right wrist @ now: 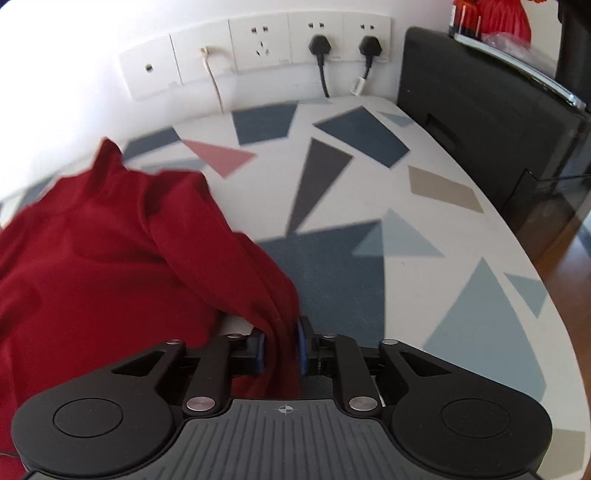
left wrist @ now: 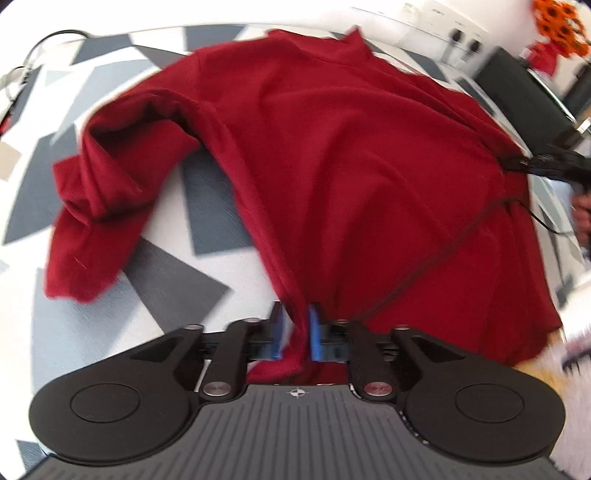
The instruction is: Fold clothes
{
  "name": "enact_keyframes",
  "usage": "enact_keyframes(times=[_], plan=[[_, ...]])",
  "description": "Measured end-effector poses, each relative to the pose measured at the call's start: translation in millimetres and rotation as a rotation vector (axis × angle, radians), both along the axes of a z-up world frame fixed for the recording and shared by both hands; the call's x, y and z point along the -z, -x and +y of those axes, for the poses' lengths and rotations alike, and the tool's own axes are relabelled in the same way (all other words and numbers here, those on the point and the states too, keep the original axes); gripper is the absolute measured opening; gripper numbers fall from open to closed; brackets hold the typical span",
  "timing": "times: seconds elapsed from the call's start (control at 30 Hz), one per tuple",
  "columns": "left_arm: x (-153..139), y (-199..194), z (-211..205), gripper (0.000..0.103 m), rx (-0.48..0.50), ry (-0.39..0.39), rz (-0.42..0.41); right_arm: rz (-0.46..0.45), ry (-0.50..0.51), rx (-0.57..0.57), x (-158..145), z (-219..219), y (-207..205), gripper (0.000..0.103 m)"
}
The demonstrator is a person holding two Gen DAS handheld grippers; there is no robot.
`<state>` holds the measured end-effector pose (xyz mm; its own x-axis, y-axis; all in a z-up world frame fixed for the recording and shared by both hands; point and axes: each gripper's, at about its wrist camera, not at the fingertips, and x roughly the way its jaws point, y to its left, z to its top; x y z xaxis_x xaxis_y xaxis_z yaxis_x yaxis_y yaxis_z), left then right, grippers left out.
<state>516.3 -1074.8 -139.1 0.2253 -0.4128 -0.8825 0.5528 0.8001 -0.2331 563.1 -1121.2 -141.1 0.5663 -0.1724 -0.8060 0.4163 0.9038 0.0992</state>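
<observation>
The shirt (left wrist: 332, 155) is dark red knit — soft, light and limp, by the look of it, with no stiffness to hold a shape, so it should sag wherever it is not held and slide easily over the smooth desk (right wrist: 369, 192). The hem and side edges are the sensible holds, and both tongs have such holds now. The left tongs (left wrist: 295, 332) are closed on a gathered bunch of cloth at the shirt's near edge; the right tongs (right wrist: 281, 345) pinch a thick fold on its other side, blue pads pressed against the fabric.

The shirt stretches ahead of the left tongs and off to their right, partly lifted off the desk and draped between the two grips. Its long axis seems to run away from the left tongs toward the wall sockets (right wrist: 317, 33), likely with the collar at that far end, though blur hides it. One sleeve (left wrist: 92, 206) lies crumpled ahead and to the left of the left tongs.
</observation>
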Motion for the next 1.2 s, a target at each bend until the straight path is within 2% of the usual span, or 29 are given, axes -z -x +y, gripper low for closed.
enact_keyframes(times=[0.03,0.1,0.2,0.33,0.37,0.4,0.43,0.47,0.5,0.57,0.63,0.77,0.87,0.9,0.97,1.03,1.13,1.17,1.2], plan=[[-2,-8,3,0.033,-0.029,0.014,-0.003,-0.017,0.017,-0.007,-4,2,-1,0.029],[-7,-25,7,0.040,-0.080,0.044,-0.009,-0.056,0.050,-0.025,-13,8,-6,0.034],[-8,-53,9,0.044,-0.147,0.048,-0.034,-0.079,0.044,-0.053,-19,11,-20,0.035],[-2,-86,8,0.044,-0.248,0.044,-0.021,-0.038,0.037,-0.116,-13,11,-53,0.036],[0,-94,9,0.044,-0.280,0.053,-0.016,-0.015,0.037,-0.139,-9,10,-61,0.035],[1,-97,11,0.044,-0.308,0.057,-0.020,0.008,0.047,-0.162,-7,10,-68,0.024],[2,-100,12,0.041,-0.335,0.062,-0.024,0.029,0.071,-0.183,-5,10,-75,0.006],[3,-104,12,0.026,-0.358,0.057,-0.030,0.044,0.100,-0.195,-4,8,-82,0.006],[4,-108,13,0.021,-0.374,0.041,-0.031,0.043,0.142,-0.184,-5,4,-89,0.006],[8,-119,13,0.019,-0.376,0.025,-0.042,0.035,0.180,-0.141,-6,-13,-104,0.006],[10,-118,13,0.019,-0.366,-0.028,-0.081,0.030,0.170,-0.062,-5,-38,-118,0.004],[12,-122,19,0.019,-0.372,-0.052,-0.082,0.040,0.128,0.151,-3,-80,-134,0.007],[12,-125,25,0.020,-0.380,-0.097,-0.087,-0.012,0.157,0.105,-13,-78,-136,0.010],[12,-125,28,0.022,-0.386,-0.115,-0.085,-0.034,0.164,0.072,-15,-72,-137,0.017],[6,-125,35,0.026,-0.368,-0.094,-0.082,-0.096,0.145,-0.031,-19,-60,-142,0.027],[-6,-124,36,0.032,-0.299,-0.062,-0.082,-0.131,0.110,-0.167,-19,-46,-152,0.041],[-32,-122,22,0.057,-0.176,-0.037,-0.157,-0.133,0.120,-0.342,-11,-15,-175,0.042],[-40,-124,16,0.070,-0.152,-0.034,-0.194,-0.137,0.120,-0.381,-9,-5,-185,0.042],[-45,-129,10,0.073,-0.132,-0.032,-0.227,-0.142,0.116,-0.419,-7,5,-195,0.041]])
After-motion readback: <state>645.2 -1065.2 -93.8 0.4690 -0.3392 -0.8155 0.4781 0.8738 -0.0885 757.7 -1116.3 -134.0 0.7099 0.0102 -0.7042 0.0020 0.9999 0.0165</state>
